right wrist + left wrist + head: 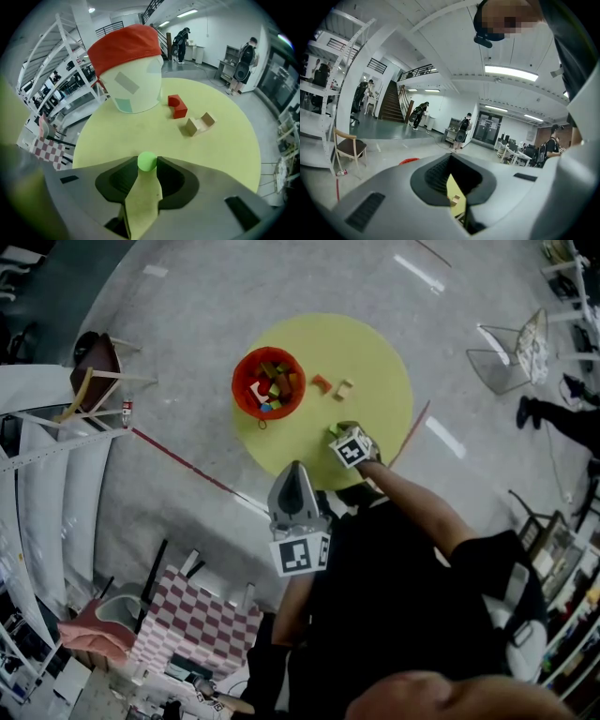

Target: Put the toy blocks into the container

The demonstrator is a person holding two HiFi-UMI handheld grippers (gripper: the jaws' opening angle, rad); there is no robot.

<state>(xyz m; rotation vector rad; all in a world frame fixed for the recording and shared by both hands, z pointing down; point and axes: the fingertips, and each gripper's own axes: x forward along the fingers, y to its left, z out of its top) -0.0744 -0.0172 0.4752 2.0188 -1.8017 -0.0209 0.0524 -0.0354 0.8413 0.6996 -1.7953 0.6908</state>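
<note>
A round yellow-green table [375, 352] carries a red container [269, 382] with several coloured blocks inside. To its right lie a red block [322, 382] and a notched wooden block [344, 388]. My right gripper [342, 430] is low over the table's near side. In the right gripper view both of its tips [147, 161] touch a small green round block [147, 159], with the red block [177, 106], the wooden block [199, 124] and the container [126, 51] beyond. My left gripper [296, 472] hangs off the table's near edge, its tips [450, 157] together, holding nothing.
A wooden chair [94, 367] stands left of the table, a wire chair [511, 357] to the right. A red line [187, 463] crosses the floor. A checked cloth [192, 624] lies near left. Several people stand far off in the hall [464, 129].
</note>
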